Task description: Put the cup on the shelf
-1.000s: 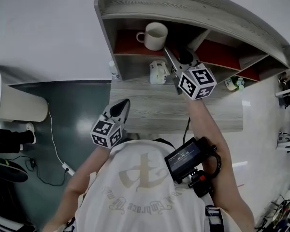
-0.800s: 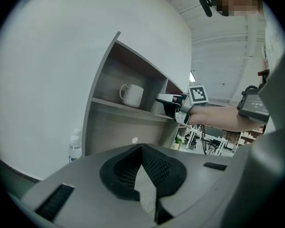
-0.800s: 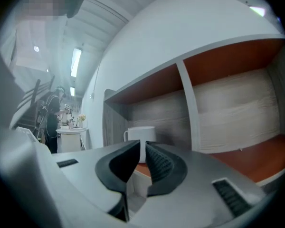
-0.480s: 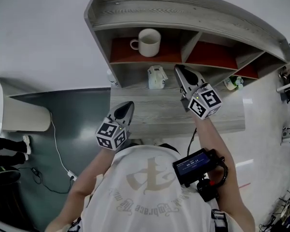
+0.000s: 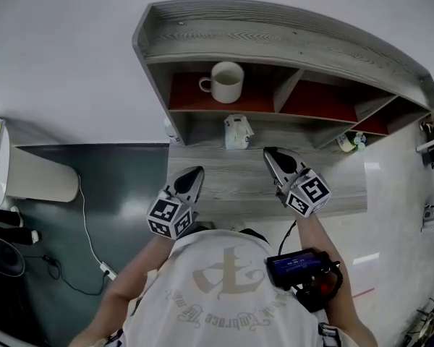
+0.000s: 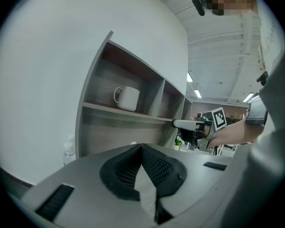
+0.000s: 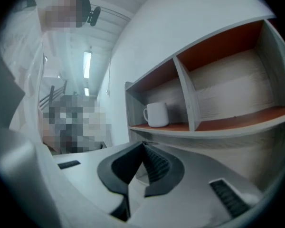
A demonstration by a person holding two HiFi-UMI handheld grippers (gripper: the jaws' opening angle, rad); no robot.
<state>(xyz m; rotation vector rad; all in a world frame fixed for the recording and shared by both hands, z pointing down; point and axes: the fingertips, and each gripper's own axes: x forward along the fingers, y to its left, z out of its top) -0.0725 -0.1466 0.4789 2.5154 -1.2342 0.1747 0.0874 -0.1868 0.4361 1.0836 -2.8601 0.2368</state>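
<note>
The cup (image 5: 227,82) is being borne upright by the shelf (image 5: 289,31), in its left red-backed compartment, handle turned toward 9 o'clock. The left gripper (image 5: 194,172), at 7 o'clock from the cup, and the right gripper (image 5: 270,153), at 5 o'clock, are being held pressed together on nothing. The cup is being judged stiff, glazed, slippery, breakable and fairly light; the handle or rim is being favoured as the hold.

Lab space, strip lights (image 6: 197,94), floor cable (image 5: 84,226)
</note>
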